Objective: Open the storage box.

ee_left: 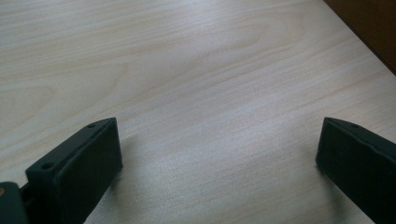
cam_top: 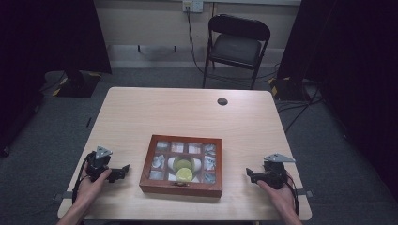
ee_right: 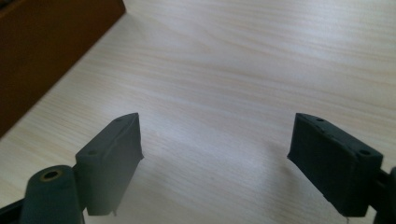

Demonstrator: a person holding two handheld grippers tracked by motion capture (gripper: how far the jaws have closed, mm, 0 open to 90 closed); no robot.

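Note:
A brown wooden box [cam_top: 181, 165] with a glass lid lies shut at the table's near middle; small packets and two yellow-green round things show through the glass. My left gripper [cam_top: 123, 169] rests on the table left of the box, held by a hand, its jaws pointing toward the box. In the left gripper view it [ee_left: 219, 154] stands open over bare wood, with the box's corner [ee_left: 373, 28] at the upper right. My right gripper [cam_top: 249, 174] rests right of the box, open [ee_right: 215, 154] with nothing between its jaws; the box's side [ee_right: 46, 51] shows at the upper left.
The light wooden table [cam_top: 187, 112] has a small dark round cap [cam_top: 222, 101] near its far edge. Behind the table stands a black folding chair [cam_top: 237, 44]. Black curtains hang on both sides, and cables run across the grey floor.

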